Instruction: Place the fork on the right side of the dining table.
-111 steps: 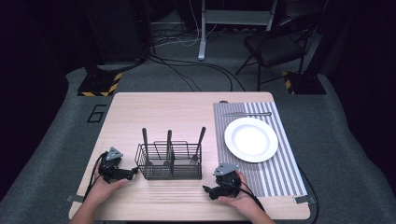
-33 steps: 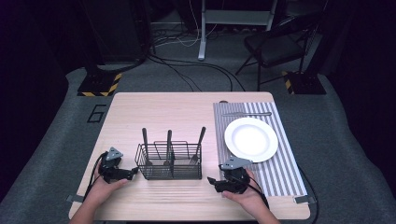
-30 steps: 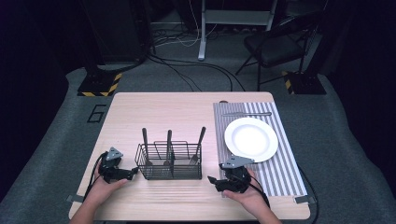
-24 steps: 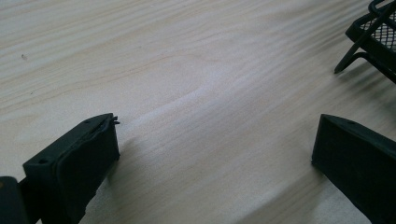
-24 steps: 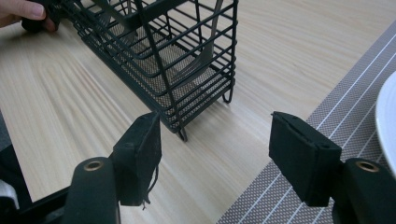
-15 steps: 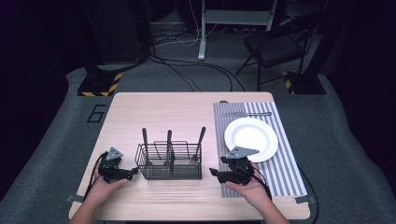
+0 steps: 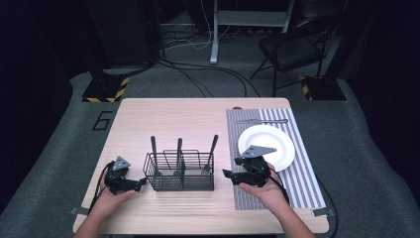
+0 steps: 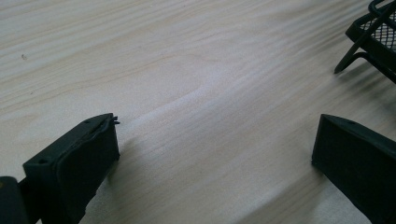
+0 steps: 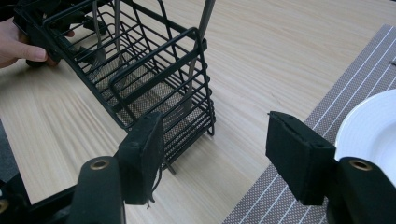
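The right gripper [image 9: 215, 158], jaws spread and empty though just closing slightly, faces the wire caddy [image 9: 140, 79] ahead; a careless approach could snag its wire and tip the utensil [image 9: 198, 51].

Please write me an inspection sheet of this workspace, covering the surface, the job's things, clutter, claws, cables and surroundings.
Surface: light wooden table, with a striped placemat on its right part.
Job's things: black wire caddy at the front centre, holding three upright utensils; the rightmost utensil stands nearest the right claw.
Clutter: white plate on the placemat; a slim utensil lies behind the plate.
Claws: left claw low on the table beside the caddy, jaws open, nothing between them; right claw raised, pointing at the caddy, jaws open and empty.
Cables: one trails from each claw; more run across the floor behind the table.
Surroundings: dark room, folding chair, hazard-striped stand bases.
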A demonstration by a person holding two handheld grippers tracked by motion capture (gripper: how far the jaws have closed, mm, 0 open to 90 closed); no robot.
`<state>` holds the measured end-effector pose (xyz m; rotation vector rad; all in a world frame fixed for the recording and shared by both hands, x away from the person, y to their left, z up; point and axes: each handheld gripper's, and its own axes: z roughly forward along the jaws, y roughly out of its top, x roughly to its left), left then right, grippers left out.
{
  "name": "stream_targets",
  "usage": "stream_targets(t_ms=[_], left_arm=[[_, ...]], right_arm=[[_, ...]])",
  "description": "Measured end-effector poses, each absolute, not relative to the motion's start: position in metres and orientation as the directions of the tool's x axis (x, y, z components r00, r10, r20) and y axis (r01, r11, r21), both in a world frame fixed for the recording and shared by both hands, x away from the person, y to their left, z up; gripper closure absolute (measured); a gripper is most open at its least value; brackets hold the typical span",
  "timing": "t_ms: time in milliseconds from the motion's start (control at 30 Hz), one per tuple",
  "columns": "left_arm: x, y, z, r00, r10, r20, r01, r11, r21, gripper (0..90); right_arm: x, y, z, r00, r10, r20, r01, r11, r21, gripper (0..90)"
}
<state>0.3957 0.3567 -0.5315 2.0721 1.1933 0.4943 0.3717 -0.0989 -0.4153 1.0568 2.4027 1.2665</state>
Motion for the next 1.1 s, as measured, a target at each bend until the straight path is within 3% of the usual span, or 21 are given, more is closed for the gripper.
stream_targets(t_ms=[1100], left_arm=[[0.396,0.357,-0.532,0.505,0.863,-0.011,0.601,-0.343,0.722,0.3]], right_arm=[[0.414,-0.074,-0.377,-0.734,0.668,0.120,0.461,0.361,0.811,53.4]])
